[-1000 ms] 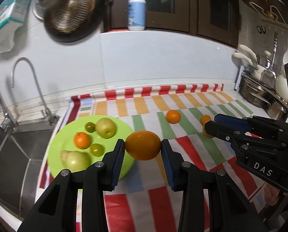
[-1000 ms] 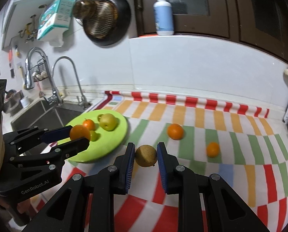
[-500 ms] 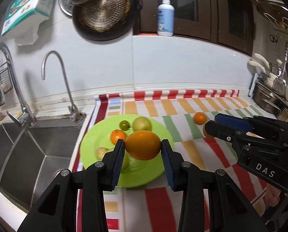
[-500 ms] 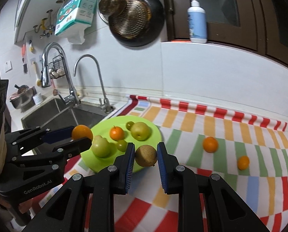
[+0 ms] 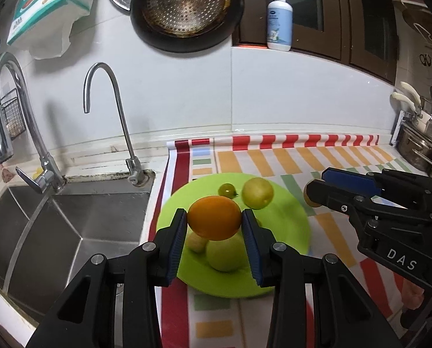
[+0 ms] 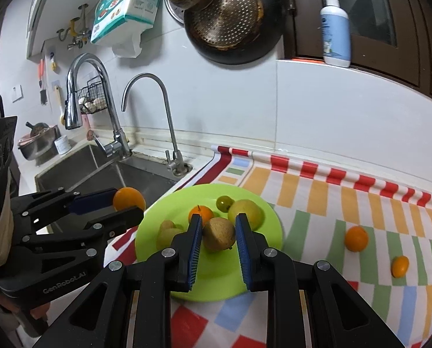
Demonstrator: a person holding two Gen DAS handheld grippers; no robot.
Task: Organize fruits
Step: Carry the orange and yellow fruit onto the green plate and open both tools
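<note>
My left gripper (image 5: 214, 226) is shut on a large orange (image 5: 214, 217) and holds it above the near left part of the green plate (image 5: 291, 220). My right gripper (image 6: 218, 233) is shut on a brown kiwi-like fruit (image 6: 219, 233) above the same green plate (image 6: 271, 232). The plate holds a yellow-green apple (image 6: 246, 213), a small green fruit (image 6: 224, 203), a mandarin (image 6: 201, 211) and pale green fruit (image 6: 166, 233). Two small oranges (image 6: 356, 238) (image 6: 399, 266) lie on the striped mat to the right.
A steel sink (image 5: 71, 220) with two taps (image 5: 105, 116) lies left of the plate. The striped mat (image 6: 346, 203) covers the counter. Pots (image 5: 416, 148) stand at the far right. A pan (image 6: 230, 20) and soap bottle (image 6: 335, 26) are on the wall above.
Both grippers have moved left with their fruit, from over the mat to over the green plate. The plate and sink now sit nearer the middle of both views.
</note>
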